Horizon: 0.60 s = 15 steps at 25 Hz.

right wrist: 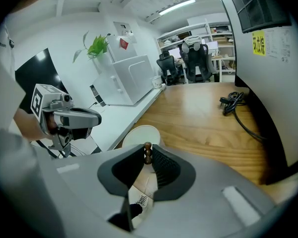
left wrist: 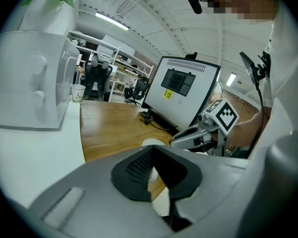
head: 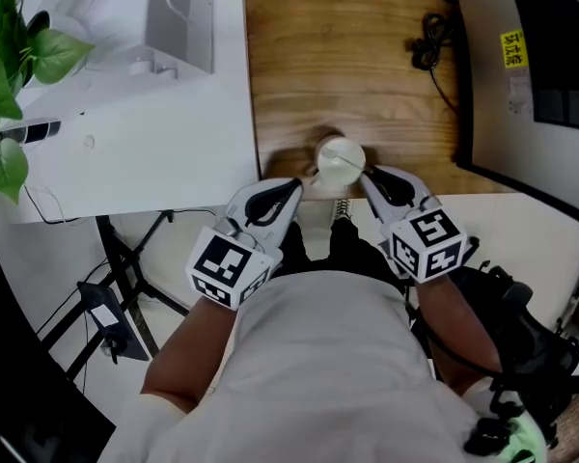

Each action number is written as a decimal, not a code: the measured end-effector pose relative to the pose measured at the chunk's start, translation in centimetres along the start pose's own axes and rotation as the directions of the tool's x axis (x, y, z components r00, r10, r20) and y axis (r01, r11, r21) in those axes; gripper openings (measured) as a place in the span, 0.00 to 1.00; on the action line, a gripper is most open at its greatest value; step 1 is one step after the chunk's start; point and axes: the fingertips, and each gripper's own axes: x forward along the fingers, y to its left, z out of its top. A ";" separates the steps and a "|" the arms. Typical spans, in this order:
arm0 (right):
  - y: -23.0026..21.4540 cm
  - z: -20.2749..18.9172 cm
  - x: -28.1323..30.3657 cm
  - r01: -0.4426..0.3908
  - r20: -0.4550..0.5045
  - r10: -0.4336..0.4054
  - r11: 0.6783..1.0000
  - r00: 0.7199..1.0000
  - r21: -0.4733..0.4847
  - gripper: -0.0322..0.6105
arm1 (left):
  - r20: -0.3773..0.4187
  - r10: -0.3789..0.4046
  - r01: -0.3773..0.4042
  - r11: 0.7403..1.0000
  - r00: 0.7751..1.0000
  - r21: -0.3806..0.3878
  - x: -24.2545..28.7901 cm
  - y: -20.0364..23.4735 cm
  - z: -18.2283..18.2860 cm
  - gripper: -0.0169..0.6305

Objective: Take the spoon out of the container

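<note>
While the white container [head: 340,160] stood at the near edge of the wooden surface [head: 367,66] in the head view, the left hand-held gripper [head: 302,183] touched its left side and the right hand-held gripper [head: 368,176] its right. A yellow sticker [head: 512,48] on the dark-screened unit bore characters too small to read. In the left gripper view, the jaws stood nearly together on a pale edge, seemingly the container's, steadying it. In the right gripper view, the jaws were pinched on the brown knobbed handle of the spoon [right wrist: 147,152], just above the container's rim. Lifting well probably meant drawing the handle straight up with a firm grip, the container held down so it would not tip off the edge.
</note>
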 end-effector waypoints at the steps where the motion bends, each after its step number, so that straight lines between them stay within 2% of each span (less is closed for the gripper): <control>1: 0.0 0.1 -0.1 0.001 0.003 -0.001 1.000 1.000 -0.003 0.14 | 0.003 0.000 0.000 1.000 1.000 0.002 -0.1 -0.1 0.0 0.03; 8: 0.4 0.7 -1.6 0.015 0.032 -0.015 1.000 0.999 -0.026 0.14 | 0.019 0.000 -0.001 1.000 1.000 0.017 -0.5 -1.0 0.3 0.03; 15: 0.5 1.5 -4.0 0.039 0.099 -0.038 0.999 0.994 -0.008 0.14 | 0.051 -0.008 0.006 0.999 0.999 0.041 -1.8 -2.2 0.9 0.03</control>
